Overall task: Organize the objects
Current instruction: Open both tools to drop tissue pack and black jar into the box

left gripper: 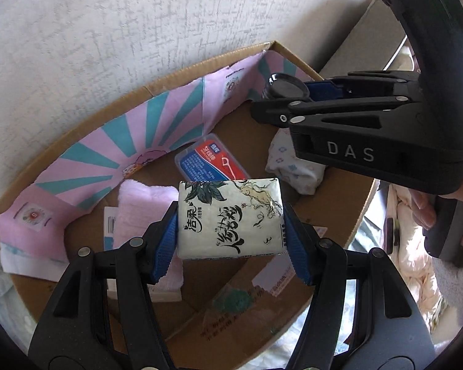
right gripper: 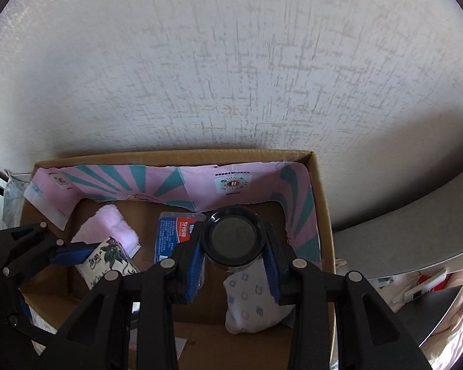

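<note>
My left gripper (left gripper: 231,234) is shut on a white tissue pack (left gripper: 230,219) with black script and holds it above the cardboard box (left gripper: 86,129). The pack also shows in the right wrist view (right gripper: 109,262). My right gripper (right gripper: 234,262) is shut on a black round jar (right gripper: 233,237) with a dark lid and holds it over the box's far right corner. The jar also shows in the left wrist view (left gripper: 282,88), gripped from the right.
Inside the box lie a pink towel (left gripper: 145,203), a red and blue floss-pick case (left gripper: 211,160), a white patterned cloth bundle (right gripper: 253,299) and a pink and teal paper liner (left gripper: 123,141). A textured wall (right gripper: 231,77) stands behind. Bedding (left gripper: 410,265) lies to the right.
</note>
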`<state>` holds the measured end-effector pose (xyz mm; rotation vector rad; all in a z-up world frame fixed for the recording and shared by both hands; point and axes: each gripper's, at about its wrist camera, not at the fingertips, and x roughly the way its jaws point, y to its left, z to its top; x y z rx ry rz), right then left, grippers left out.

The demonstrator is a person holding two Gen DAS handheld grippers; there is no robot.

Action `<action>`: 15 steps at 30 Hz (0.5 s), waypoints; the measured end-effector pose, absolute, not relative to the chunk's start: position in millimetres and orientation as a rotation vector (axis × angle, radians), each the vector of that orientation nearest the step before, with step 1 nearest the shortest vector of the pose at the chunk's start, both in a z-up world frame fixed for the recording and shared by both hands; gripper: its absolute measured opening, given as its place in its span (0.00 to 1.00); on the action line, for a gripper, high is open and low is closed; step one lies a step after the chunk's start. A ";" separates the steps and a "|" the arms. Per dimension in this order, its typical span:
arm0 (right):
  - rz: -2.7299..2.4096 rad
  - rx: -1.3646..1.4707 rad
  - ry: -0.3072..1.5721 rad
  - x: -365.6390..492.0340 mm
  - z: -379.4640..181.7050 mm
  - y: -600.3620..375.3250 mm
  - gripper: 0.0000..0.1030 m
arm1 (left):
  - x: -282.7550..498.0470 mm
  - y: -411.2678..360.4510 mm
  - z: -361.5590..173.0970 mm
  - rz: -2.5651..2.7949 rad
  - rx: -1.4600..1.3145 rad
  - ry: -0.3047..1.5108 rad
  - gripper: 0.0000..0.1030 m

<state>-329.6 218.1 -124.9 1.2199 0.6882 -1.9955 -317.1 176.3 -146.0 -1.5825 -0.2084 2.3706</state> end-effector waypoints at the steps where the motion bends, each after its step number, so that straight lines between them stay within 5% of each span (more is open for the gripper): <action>1: -1.994 1.222 0.689 -329.8 -126.0 217.8 0.32 | -317.5 177.3 -146.9 2.368 -1.581 -0.203 0.58; 9: -1.986 1.303 0.645 -338.9 -135.1 215.3 0.33 | -318.4 184.5 -149.3 2.346 -1.583 -0.164 0.59; 11: -1.987 1.320 0.618 -341.7 -134.2 215.3 0.64 | -318.1 186.8 -149.2 2.342 -1.592 -0.145 0.72; 12: -1.989 1.320 0.603 -342.3 -132.5 215.3 0.73 | -318.0 188.6 -149.2 2.342 -1.600 -0.122 0.98; 15: -1.987 1.335 0.582 -342.0 -127.8 213.4 0.80 | -315.2 192.7 -147.6 2.343 -1.574 -0.093 1.00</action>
